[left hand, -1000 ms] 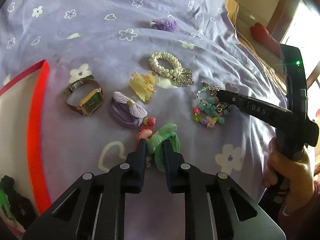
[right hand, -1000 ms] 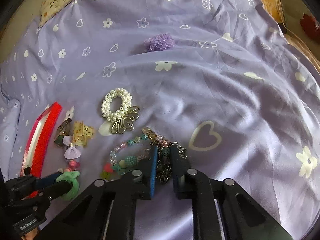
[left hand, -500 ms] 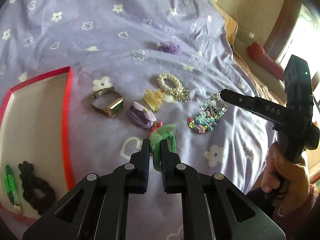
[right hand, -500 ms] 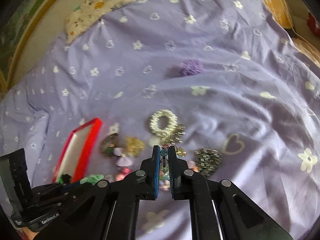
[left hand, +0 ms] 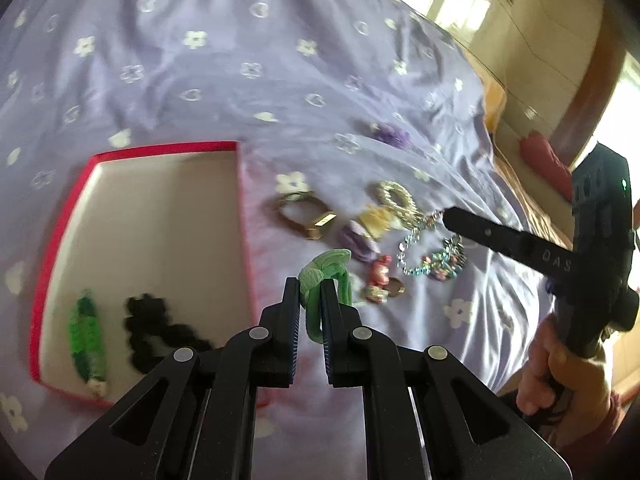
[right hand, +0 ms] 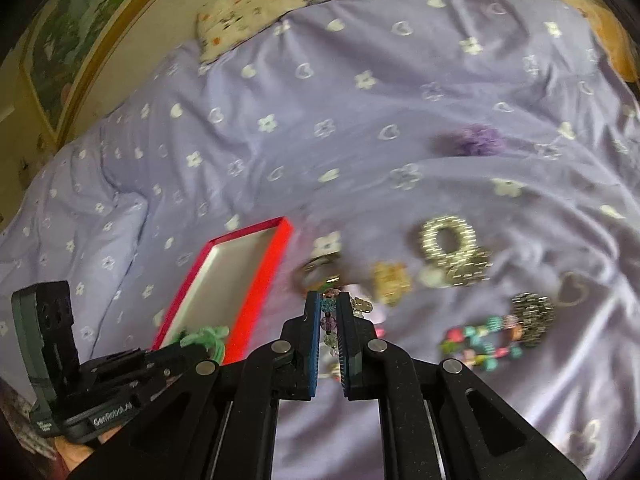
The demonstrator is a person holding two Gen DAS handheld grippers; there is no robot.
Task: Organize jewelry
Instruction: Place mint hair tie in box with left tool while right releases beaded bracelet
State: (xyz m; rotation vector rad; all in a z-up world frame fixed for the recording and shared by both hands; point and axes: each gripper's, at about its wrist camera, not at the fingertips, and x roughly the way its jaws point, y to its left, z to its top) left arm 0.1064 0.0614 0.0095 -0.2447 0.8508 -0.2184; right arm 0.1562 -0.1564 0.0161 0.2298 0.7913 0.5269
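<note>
Between the closed jaws of the left gripper (left hand: 310, 304) hangs a green hair tie (left hand: 326, 276), pinched tight and lifted clear of the purple floral bedsheet (left hand: 224, 52); a second ago it lay on the cloth among the other pieces, so the pick is made; beside it the right gripper (right hand: 329, 328) is clamped just as narrowly on a strand of a beaded bracelet (right hand: 329, 322), which has also come up off the bed, with its loose end trailing toward the bead cluster (right hand: 486, 340) below; both hands have risen and swung toward the red-rimmed box (left hand: 240, 184), now much fuller in the left view, where a green clip (left hand: 86, 334) and a black scrunchie (left hand: 156, 326) already lie; outward on the sheet remain the watch (left hand: 306, 220), the pearl bracelet (left hand: 396, 198) and a purple flower (left hand: 390, 134); my judgement is that 2 pieces are in transit and the drop into the box comes next.
</note>
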